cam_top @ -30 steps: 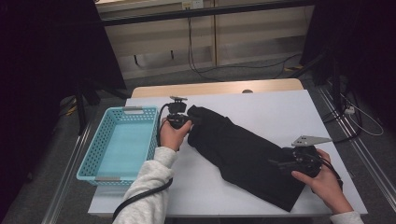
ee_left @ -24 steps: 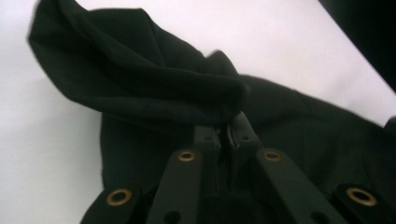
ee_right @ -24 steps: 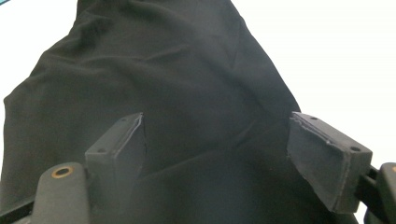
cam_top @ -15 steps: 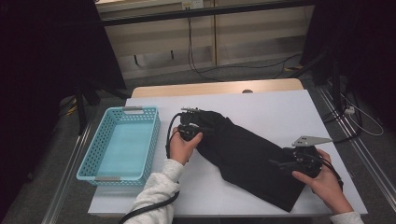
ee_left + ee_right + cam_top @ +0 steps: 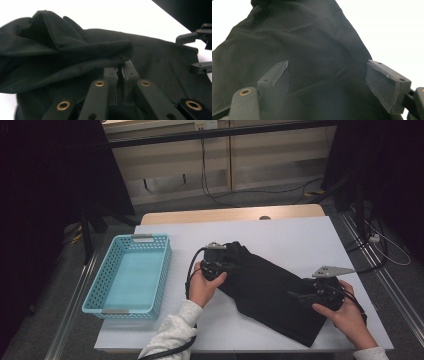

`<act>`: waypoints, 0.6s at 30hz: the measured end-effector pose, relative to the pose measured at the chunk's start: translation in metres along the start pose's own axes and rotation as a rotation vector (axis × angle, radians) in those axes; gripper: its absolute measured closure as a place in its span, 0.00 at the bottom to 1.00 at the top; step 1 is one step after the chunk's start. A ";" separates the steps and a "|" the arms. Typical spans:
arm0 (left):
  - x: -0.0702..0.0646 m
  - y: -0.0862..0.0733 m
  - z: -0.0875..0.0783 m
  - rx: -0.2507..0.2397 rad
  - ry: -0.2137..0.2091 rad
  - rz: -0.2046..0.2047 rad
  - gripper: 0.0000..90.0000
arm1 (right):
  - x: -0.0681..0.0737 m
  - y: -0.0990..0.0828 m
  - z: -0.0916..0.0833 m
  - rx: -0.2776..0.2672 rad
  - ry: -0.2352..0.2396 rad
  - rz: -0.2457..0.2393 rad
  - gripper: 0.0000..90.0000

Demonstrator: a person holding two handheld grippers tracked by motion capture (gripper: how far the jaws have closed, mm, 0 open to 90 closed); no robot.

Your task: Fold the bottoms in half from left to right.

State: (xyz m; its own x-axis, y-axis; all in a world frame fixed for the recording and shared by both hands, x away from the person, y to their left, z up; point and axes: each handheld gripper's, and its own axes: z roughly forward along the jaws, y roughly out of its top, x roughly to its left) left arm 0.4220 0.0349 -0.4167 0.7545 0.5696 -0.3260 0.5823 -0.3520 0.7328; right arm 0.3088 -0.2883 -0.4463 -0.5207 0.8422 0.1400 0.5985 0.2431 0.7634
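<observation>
A black cloth (image 5: pixel 272 290) lies slantwise on the white table (image 5: pixel 300 240). My left gripper (image 5: pixel 226 264) is at the cloth's upper left end, shut on a bunched fold of it (image 5: pixel 62 50). In the left gripper view its jaws (image 5: pixel 122 66) meet with the cloth's edge pinched at their tips. My right gripper (image 5: pixel 300 296) sits at the cloth's lower right end, open. In the right gripper view its two pads stand wide apart (image 5: pixel 328 75) over flat black cloth (image 5: pixel 312 37), without pressing on it. The right gripper's jaws (image 5: pixel 197 52) also appear far off in the left gripper view.
A light blue plastic basket (image 5: pixel 102 275) stands at the table's left side. Bare white table lies beyond the cloth and to its right. A wooden table edge (image 5: pixel 235 214) runs behind, with cables on the floor past it.
My left gripper has moved to the right with the cloth's end in it, drawing that end over the rest of the cloth. The right hand has kept still.
</observation>
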 end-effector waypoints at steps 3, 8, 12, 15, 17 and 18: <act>-0.002 -0.001 0.002 0.013 0.001 0.018 0.94 | 0.001 0.000 0.001 0.005 0.000 -0.003 0.23; -0.006 -0.001 0.002 0.012 -0.010 0.036 0.94 | 0.002 0.000 0.000 0.003 0.000 -0.005 0.23; -0.012 -0.002 0.009 0.016 -0.036 0.047 0.94 | 0.001 0.000 -0.001 0.003 -0.004 -0.002 0.23; -0.017 -0.003 0.014 0.023 -0.048 0.059 0.94 | 0.001 -0.001 -0.001 0.006 -0.005 -0.004 0.22; -0.021 -0.004 0.017 0.025 -0.052 0.080 0.94 | 0.001 -0.001 0.000 0.007 -0.005 -0.004 0.23; -0.024 -0.006 0.021 0.042 -0.062 0.090 0.94 | 0.001 -0.001 0.000 0.007 -0.005 -0.004 0.23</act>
State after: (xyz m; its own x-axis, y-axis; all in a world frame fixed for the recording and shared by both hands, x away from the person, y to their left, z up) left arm 0.4061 0.0080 -0.4258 0.8210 0.4876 -0.2969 0.5223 -0.4316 0.7355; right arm 0.3077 -0.2873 -0.4470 -0.5202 0.8435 0.1336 0.6006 0.2501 0.7594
